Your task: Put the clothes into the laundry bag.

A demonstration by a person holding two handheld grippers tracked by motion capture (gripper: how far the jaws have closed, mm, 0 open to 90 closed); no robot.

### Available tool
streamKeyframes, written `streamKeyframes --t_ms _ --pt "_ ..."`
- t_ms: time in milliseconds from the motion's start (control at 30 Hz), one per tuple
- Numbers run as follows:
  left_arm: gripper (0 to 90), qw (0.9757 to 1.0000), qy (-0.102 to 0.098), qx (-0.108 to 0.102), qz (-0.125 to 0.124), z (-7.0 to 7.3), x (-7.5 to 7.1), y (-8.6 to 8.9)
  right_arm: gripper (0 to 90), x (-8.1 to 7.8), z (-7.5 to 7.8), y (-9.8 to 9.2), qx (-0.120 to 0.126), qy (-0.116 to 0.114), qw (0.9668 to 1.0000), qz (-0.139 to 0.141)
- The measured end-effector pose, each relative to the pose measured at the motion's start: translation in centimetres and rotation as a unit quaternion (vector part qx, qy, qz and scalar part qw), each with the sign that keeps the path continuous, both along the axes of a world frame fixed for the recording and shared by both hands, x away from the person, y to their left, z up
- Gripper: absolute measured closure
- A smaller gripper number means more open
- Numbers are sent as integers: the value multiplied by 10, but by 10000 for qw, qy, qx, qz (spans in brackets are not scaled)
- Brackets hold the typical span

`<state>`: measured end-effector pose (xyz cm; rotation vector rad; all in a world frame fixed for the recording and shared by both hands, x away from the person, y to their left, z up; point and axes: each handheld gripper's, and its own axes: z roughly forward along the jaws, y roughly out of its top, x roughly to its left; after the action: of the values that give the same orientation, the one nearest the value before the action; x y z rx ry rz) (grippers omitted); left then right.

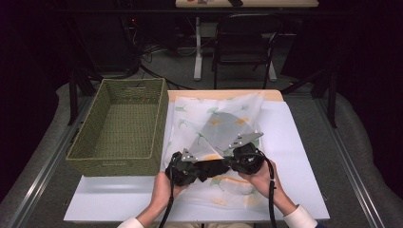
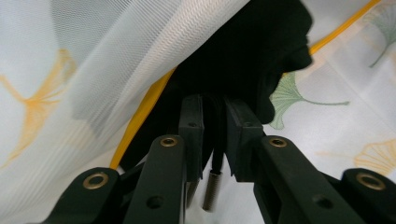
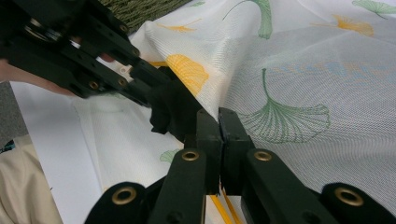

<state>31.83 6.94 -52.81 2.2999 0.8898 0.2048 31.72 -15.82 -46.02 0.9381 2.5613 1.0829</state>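
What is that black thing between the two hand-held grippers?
In the high view, a bunched black cloth lies between the left hand-held gripper and the right hand-held gripper, at the mesh bag's opening.

basket (image 1: 119, 126) blocks left, right table (image 1: 297, 156) free

Left gripper (image 1: 186, 167) fingers narrowly parted; right gripper (image 1: 245, 159) fingers pressed together; hands side by side.

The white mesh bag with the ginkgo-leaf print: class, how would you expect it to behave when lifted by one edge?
The mesh bag would probably flop: it already drapes in soft folds over the dark cloth inside. It looks light, being thin and see-through. The right gripper is pinched on its yellow-trimmed edge, so the weave seems grippable, not slippery.
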Motion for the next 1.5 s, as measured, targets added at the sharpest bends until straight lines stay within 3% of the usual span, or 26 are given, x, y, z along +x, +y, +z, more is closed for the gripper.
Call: streamKeyframes --t_ms 100,233,300,400,500,633,800,933,1133,1267,1333,1400,1500 --pt "716 10000 87 5 -42 -3 1 1 889 0 0 0 -1 -16 10000 20" --pt "574 9998 131 146 -99 4 -3 6 889 0 0 -1 14 -19 10000 24" --pt "513 9994 244 147 -172 5 -4 7 889 0 1 -1 15 -14 10000 19" --pt "407 9989 366 204 -229 4 -7 3 889 -1 1 0 4 -18 10000 2" --pt "360 9988 329 265 -246 2 -8 -7 889 -1 1 1 -4 -29 10000 16" --pt "417 9990 181 386 -117 2 -6 -17 889 -1 1 1 -5 -17 10000 6" --pt "714 9995 103 306 -42 1 5 -25 890 -1 1 0 4 -19 10000 10" --pt "812 9995 -28 292 89 0 14 -30 890 -1 2 -1 45 -8 10000 25" --pt "816 9992 -241 138 300 -1 26 -35 890 -1 5 -2 199 20 9998 41" --pt "797 9994 -149 122 287 -3 28 -32 890 -1 4 -2 183 50 9998 39" --pt "756 9996 -80 191 173 0 26 -28 890 0 3 -2 175 59 9998 35" --pt "662 9998 26 190 63 4 23 -23 890 0 2 -3 170 60 9998 40" --pt "538 9993 105 355 -102 11 15 -17 890 0 3 -3 174 64 9998 23"
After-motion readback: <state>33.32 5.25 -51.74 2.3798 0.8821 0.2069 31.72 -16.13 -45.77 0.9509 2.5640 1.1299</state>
